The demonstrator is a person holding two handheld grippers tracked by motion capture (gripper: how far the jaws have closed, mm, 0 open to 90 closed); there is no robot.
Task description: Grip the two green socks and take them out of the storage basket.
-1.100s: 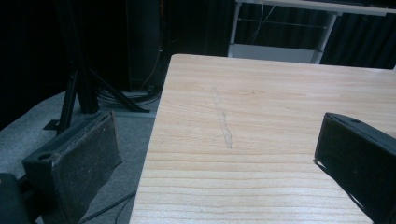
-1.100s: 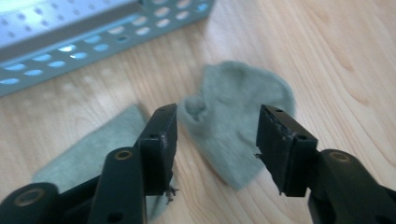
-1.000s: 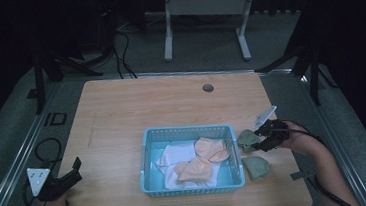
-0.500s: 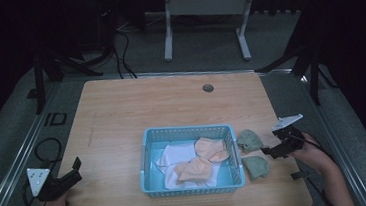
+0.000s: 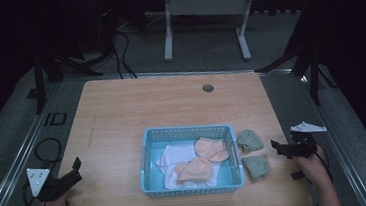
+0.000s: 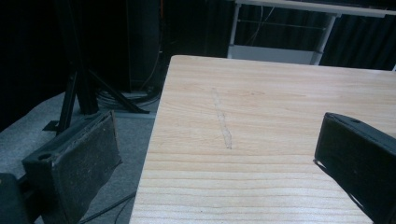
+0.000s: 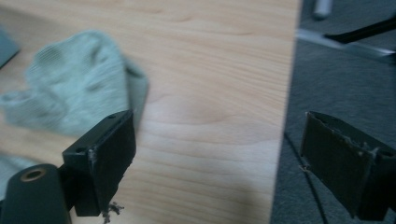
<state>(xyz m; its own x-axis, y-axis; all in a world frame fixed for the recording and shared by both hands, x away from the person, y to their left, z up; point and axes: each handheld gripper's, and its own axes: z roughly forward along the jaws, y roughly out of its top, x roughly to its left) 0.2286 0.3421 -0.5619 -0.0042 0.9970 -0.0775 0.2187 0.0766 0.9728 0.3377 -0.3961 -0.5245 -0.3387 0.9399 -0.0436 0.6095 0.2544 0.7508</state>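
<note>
A light blue plastic basket (image 5: 147,151) stands near the table's front, holding white and peach-coloured cloths (image 5: 203,156). Two green socks lie just right of it: one (image 5: 248,139) farther back, one (image 5: 256,167) nearer the front. My right gripper (image 5: 277,147) is open at the table's right edge, apart from both socks; the right gripper view has a green sock (image 7: 77,81) past its left jaw, nothing between the jaws. My left gripper (image 5: 75,170) is open at the front left corner, over bare wood (image 6: 261,121).
A small round grommet (image 5: 208,87) sits near the table's (image 5: 121,113) far edge. Grey floor, cables and dark stand legs (image 5: 52,69) surround the table. A white frame (image 5: 203,11) stands behind it.
My right gripper has drawn back from beside the far green sock to the table's right edge and a little toward the front. The sock lies where it was. The left gripper has not moved.
</note>
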